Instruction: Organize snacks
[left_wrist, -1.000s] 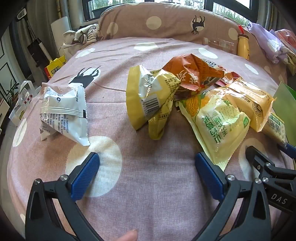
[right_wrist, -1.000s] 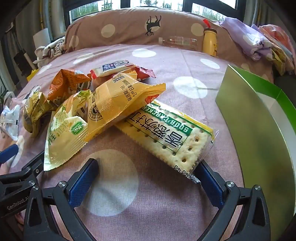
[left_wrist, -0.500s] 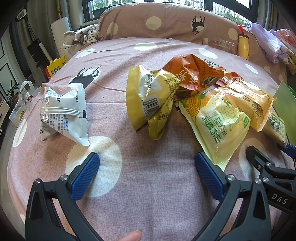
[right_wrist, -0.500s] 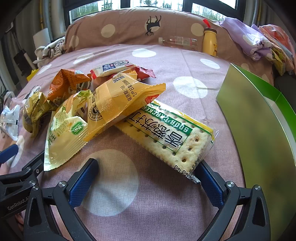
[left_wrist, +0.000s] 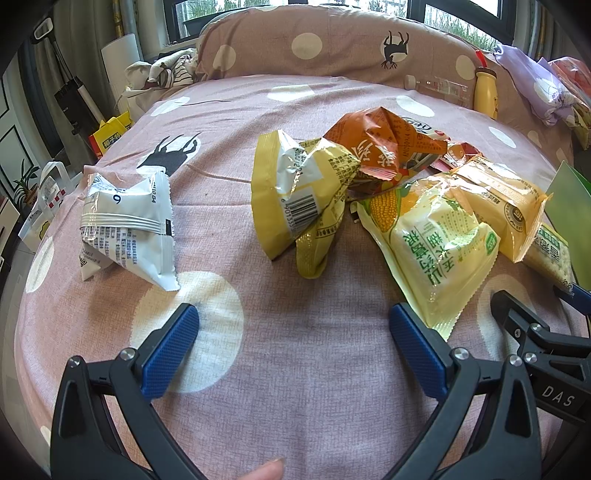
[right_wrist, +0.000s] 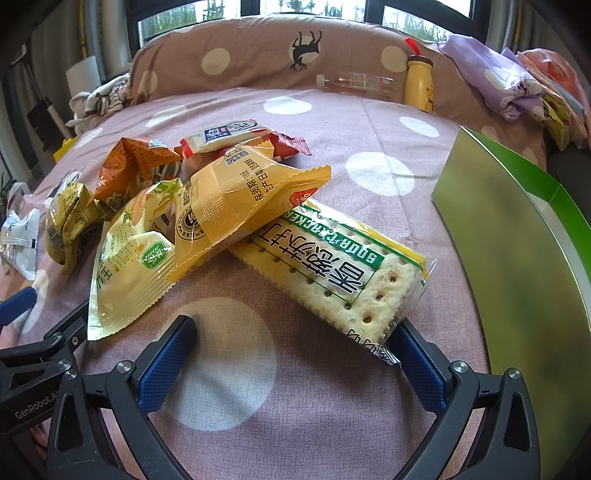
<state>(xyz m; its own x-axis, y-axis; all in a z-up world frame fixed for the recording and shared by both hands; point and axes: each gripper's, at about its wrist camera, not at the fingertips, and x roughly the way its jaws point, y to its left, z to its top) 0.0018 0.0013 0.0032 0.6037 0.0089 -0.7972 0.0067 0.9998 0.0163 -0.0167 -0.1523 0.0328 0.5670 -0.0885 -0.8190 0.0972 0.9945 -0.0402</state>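
Snack packs lie in a heap on a pink polka-dot bedspread. In the left wrist view a white pack sits apart at the left, then a yellow barcode pack, an orange pack and a pale corn pack. My left gripper is open over bare cloth in front of them. In the right wrist view a soda cracker pack lies under a golden pack. My right gripper is open, and the cracker pack's near corner rests against its right finger.
A green box stands at the right edge of the bed. A yellow bottle and a clear bottle lie by the pillow. Folded cloths are heaped at the far right. A fingertip shows at the bottom.
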